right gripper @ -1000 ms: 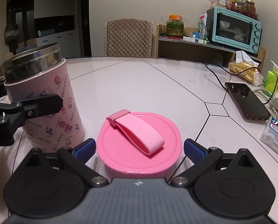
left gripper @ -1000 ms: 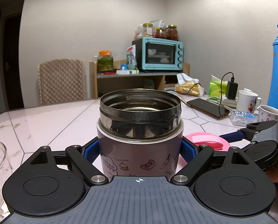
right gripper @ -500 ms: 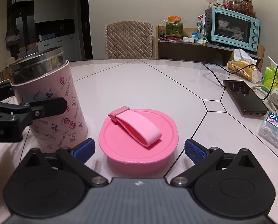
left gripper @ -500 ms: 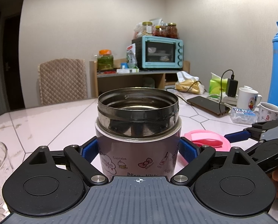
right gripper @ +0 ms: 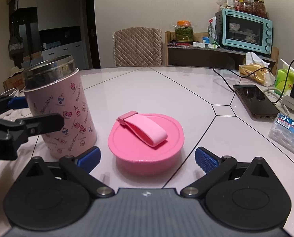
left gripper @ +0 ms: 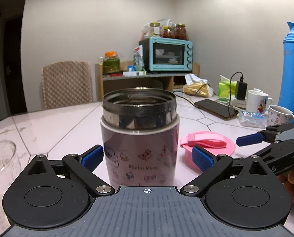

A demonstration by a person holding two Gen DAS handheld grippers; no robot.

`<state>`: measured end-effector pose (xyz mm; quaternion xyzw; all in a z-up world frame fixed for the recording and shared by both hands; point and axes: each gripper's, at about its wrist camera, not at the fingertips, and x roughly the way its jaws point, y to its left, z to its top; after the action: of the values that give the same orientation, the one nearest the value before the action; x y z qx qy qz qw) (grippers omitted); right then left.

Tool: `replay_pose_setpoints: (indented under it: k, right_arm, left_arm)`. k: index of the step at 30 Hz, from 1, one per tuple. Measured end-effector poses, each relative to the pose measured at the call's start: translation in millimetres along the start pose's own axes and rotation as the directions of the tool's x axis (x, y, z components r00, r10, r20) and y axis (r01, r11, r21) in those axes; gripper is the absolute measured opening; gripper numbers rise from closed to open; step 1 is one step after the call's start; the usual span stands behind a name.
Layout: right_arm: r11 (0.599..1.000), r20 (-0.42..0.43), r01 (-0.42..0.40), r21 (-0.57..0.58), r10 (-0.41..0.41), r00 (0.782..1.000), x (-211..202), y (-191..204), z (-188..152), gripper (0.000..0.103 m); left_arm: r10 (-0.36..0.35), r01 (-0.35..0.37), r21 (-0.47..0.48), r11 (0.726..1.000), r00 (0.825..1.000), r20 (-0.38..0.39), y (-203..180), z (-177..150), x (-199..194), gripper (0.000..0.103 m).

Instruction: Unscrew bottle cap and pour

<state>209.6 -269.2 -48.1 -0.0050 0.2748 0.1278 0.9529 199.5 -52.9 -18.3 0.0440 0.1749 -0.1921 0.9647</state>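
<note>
Pink steel-rimmed flask (left gripper: 140,138), uncapped, upright on desk (left gripper: 48,126), dead ahead between left claw (left gripper: 147,158) pads; jaws just opening, clear of wall. Right claw (right gripper: 147,158) apart, round pink strap lid (right gripper: 146,136) between pads, untouched.

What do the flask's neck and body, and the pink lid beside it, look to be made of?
Flask neck: likely stainless steel; bare grey metal with mirror-like reflections.
Flask body: smooth glossy pink coating with printed cartoon figures, probably over metal; cannot confirm.
Pink lid: matte moulded plastic by its look; its strap looks like softer rubber or silicone.
</note>
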Motion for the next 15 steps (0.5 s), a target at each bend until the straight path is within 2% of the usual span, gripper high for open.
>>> replay_pose_setpoints:
  k: [4,15]
  right_arm:
    - [1.0,0.006,-0.003,0.0,0.003,1.0,-6,-1,-3,0.103]
    - [1.0,0.035,-0.013,0.012,0.013,0.999,-25,0,-13,0.103]
  left_arm:
    - [0.004,-0.004,-0.013,1.0,1.0,-0.001,-3,-6,-7,0.102]
    - [0.084,-0.085,-0.044,0.995,0.996,-0.005,-10,-13,-25,0.103]
